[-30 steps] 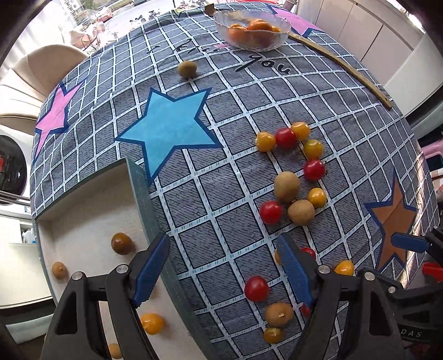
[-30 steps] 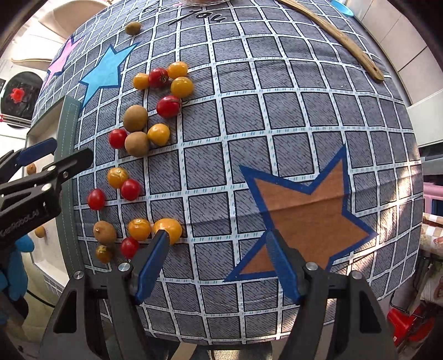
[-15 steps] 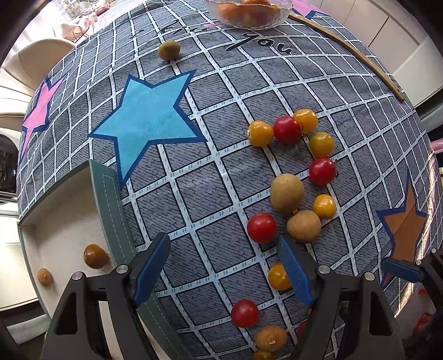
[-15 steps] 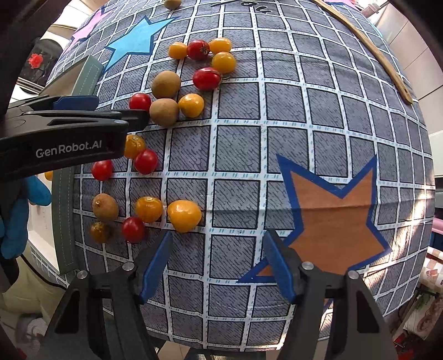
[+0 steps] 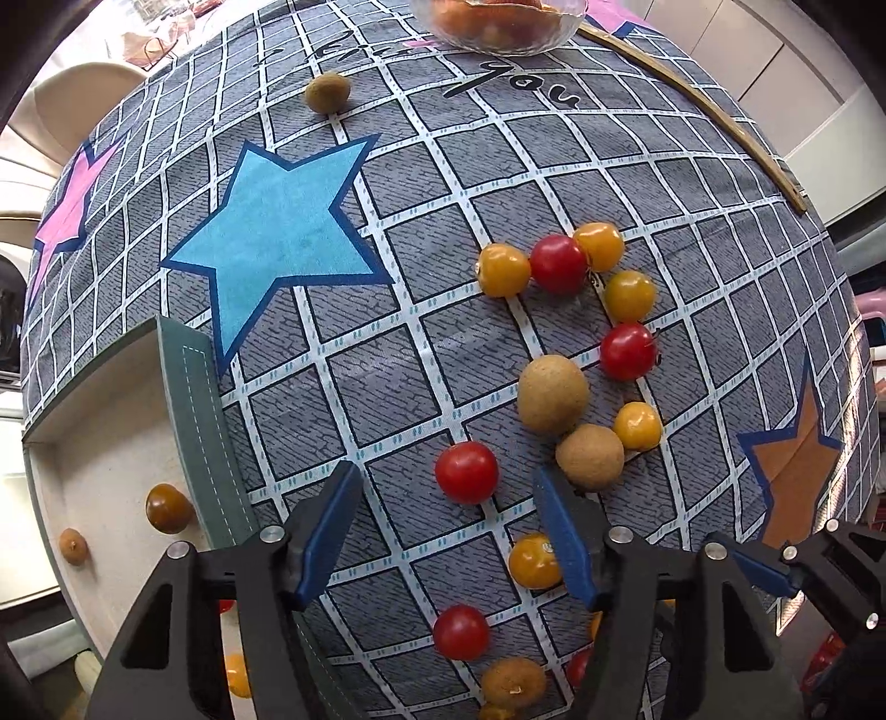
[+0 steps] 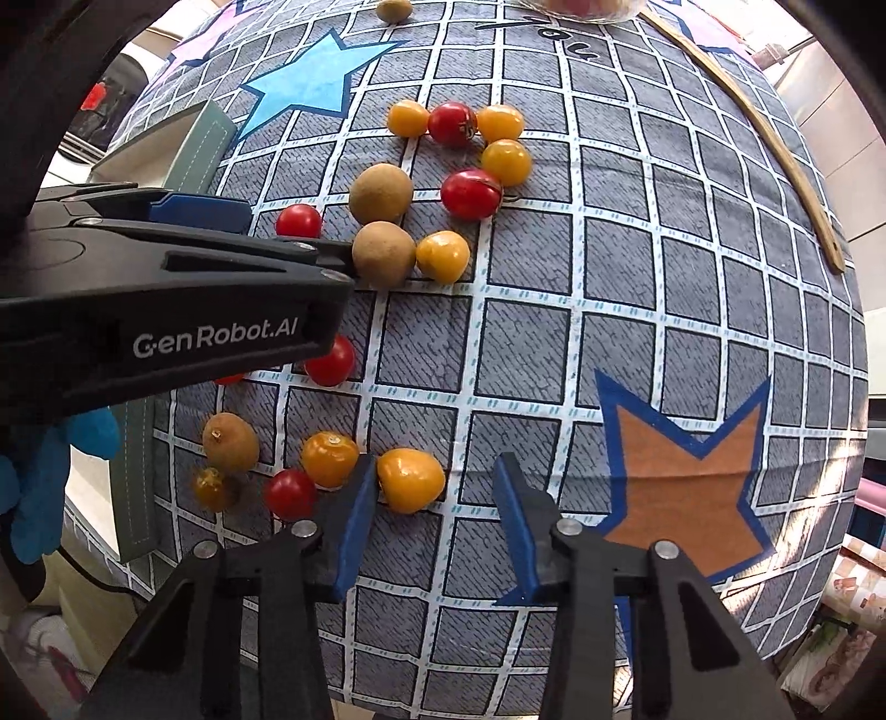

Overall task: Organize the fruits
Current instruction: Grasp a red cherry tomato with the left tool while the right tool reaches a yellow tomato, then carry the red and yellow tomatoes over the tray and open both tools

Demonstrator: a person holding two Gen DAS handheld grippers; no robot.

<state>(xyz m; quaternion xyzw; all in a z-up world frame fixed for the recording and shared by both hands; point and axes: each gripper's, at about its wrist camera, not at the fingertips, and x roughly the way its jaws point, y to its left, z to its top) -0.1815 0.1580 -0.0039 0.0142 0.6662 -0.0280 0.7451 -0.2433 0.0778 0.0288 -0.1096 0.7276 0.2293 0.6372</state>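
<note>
Left gripper: held low over the near left part of the table, pointing forward along the cloth; blue-padded fingers spread wide, holding nothing. A red cherry tomato lies on the cloth in the gap just beyond the fingertips. A yellow tomato touches, or nearly touches, the inner face of the right finger; contact is hard to judge. In the right wrist view the same gripper enters side-on from the left, and its black body covers part of the fruit behind it.

Right gripper: low over the near edge, fingers spread, nothing pinched. A yellow tomato sits just inside the left finger, touching or almost touching the pad.

Fruits: red and yellow cherry tomatoes and brown round fruits lie scattered loose on the grey grid tablecloth, from the near edge to mid-table. Two brown fruits lie close together beside a red tomato. One lone brown fruit lies far left.

Glass bowl: far edge, holding orange fruit, cut off by the frame.

Tray: left of the table, pale inside with a green rim; a few small fruits inside, some hidden behind the left gripper.

Wooden stick: lies along the far right.
</note>
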